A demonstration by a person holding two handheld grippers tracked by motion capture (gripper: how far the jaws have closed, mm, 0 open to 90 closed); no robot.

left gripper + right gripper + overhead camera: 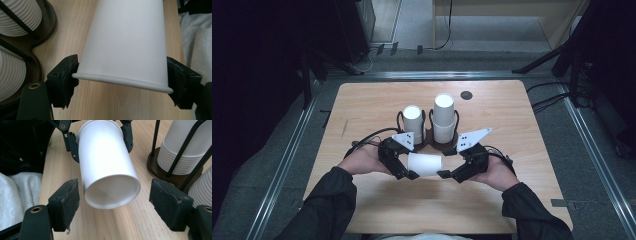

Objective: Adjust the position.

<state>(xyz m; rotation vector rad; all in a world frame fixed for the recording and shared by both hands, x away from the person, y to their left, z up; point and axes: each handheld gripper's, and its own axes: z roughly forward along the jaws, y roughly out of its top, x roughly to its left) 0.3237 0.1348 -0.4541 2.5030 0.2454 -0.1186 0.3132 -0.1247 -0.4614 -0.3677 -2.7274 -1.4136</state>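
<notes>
White paper cup lies sideways above near-centre table, left gripper clamped on rim end. Right gripper jaws stand apart around base end, not pressing. 2 cup stacks in holder just beyond. Risk: squeeze crushes thin wall; one-sided hold lets cup tip.
</notes>
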